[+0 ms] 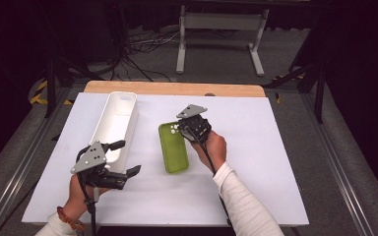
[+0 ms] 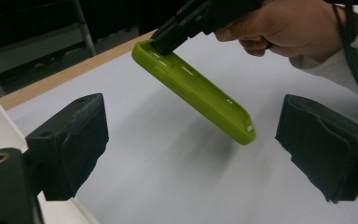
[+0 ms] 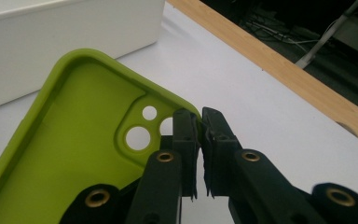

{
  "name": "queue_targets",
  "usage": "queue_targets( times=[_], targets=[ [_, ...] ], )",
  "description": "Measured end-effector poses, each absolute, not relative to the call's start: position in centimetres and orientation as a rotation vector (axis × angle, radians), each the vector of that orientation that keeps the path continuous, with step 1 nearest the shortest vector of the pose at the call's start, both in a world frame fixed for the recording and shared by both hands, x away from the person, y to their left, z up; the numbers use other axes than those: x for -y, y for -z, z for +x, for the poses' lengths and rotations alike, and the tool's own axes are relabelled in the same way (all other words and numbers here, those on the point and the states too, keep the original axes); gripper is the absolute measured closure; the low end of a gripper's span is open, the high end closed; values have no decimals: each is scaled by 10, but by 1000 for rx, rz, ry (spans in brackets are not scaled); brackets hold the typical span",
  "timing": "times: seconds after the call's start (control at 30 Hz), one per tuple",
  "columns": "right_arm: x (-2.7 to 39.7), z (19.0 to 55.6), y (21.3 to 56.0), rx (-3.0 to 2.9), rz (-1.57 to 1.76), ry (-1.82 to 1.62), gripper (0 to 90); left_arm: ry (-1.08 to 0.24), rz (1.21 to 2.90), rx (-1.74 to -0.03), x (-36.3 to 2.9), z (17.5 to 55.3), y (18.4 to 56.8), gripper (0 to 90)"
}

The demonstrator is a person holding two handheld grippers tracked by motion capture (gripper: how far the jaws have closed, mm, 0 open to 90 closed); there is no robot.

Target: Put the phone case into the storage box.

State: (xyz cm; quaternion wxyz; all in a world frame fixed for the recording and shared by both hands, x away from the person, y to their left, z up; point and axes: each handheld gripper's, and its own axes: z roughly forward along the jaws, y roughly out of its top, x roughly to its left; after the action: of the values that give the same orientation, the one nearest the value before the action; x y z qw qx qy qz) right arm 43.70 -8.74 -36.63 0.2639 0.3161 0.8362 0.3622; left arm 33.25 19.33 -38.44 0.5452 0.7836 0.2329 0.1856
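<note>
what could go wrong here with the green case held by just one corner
The right gripper pinches only the thin rim at the camera-hole corner of the lime green silicone phone case, which hangs tilted above the white table cover. The soft rim could slip out, or the low end could drag.

I can't read any writing, brand, number or sign anywhere in what I'm looking at.
</note>
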Motion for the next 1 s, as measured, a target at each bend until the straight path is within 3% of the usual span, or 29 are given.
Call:
queue_targets(
  times=[0.77, 1.0],
  targets=[
    [82, 389, 362, -2145, 662, -1059, 852, -372, 1898, -674, -144, 375, 383, 171],
    [79, 375, 362, -2091, 601, -1061, 851, -348, 1870, -673, -144, 376, 380, 296]
  ],
)
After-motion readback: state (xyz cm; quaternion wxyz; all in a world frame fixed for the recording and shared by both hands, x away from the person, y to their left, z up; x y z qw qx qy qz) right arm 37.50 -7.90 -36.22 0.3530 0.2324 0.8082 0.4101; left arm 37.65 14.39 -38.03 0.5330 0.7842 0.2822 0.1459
